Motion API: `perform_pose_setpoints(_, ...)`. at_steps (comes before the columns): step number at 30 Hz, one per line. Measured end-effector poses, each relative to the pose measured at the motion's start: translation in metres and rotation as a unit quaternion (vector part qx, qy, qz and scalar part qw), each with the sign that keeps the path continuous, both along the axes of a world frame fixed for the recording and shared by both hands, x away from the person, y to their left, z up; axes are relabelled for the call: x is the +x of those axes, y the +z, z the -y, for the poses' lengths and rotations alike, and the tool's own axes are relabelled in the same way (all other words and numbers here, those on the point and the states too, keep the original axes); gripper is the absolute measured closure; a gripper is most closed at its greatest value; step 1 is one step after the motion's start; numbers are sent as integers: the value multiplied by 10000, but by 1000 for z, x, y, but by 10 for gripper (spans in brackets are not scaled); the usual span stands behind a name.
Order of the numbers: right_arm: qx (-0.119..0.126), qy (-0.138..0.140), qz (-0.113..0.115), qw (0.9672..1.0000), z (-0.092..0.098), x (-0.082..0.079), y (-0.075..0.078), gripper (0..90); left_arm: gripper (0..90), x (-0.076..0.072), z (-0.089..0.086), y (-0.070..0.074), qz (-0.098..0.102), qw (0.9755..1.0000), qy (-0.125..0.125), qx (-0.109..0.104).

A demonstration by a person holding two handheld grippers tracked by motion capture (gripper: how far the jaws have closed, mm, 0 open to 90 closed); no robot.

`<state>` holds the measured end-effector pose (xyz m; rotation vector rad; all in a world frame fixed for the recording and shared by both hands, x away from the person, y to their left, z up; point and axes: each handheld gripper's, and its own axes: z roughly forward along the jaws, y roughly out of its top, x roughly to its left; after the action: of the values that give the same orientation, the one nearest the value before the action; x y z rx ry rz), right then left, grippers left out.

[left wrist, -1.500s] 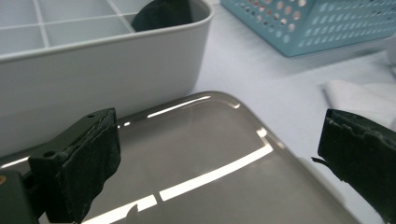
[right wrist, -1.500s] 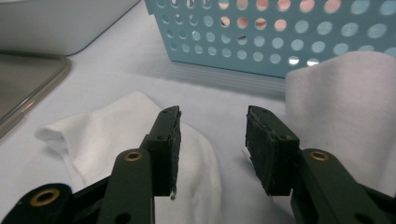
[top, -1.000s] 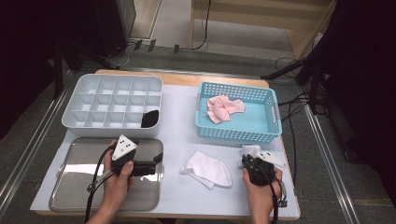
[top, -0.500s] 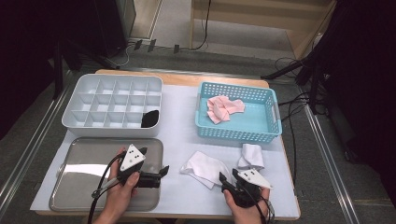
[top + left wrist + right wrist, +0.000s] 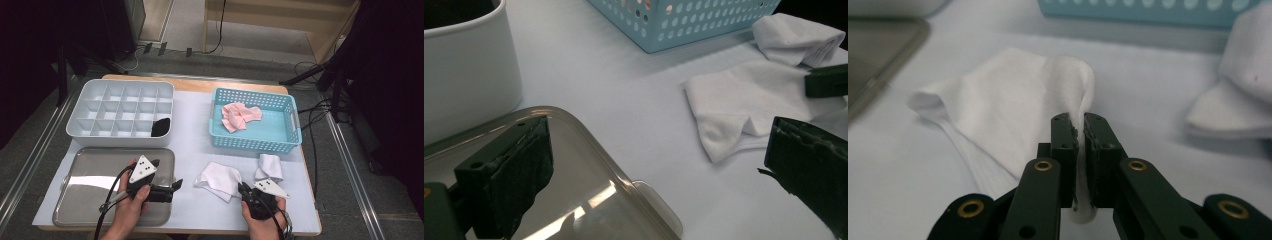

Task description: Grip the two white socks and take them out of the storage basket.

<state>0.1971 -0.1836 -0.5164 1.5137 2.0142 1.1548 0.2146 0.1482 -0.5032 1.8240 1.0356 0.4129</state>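
A flat white sock lies on the white table near the front, and a second, folded white sock lies just to its right. My right gripper is at the flat sock's near right edge. Its jaws have just been closing and are now shut on that sock, with a fold of cloth pinched between the pads. My left gripper stands open over the right edge of the metal tray, nothing between its jaws. It points at the flat sock.
A blue basket at the back right holds pink socks. A white divided organizer at the back left has a black item in its near right compartment. The table's front edge is close behind both hands.
My right gripper moved left from beside the folded sock to the flat sock and closed on its edge. The left hand stayed over the tray, turning slightly.
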Motion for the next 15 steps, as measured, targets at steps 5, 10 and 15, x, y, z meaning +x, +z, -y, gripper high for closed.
perform_pose_setpoints(5, 533, 315, 398, 9973, -8, 1, 20, 845, 0, 2, -1, 0, -43, 10000, 37, -12)
perform_pose_setpoints(10, 819, 747, 511, 9925, -34, 13, 35, 845, 41, -1, 13, 0, 7, 9995, -233, 207)
perform_pose_setpoints(15, 901, 965, 384, 9905, -59, 32, 30, 845, 60, -2, 20, -2, -84, 9986, -484, 176)
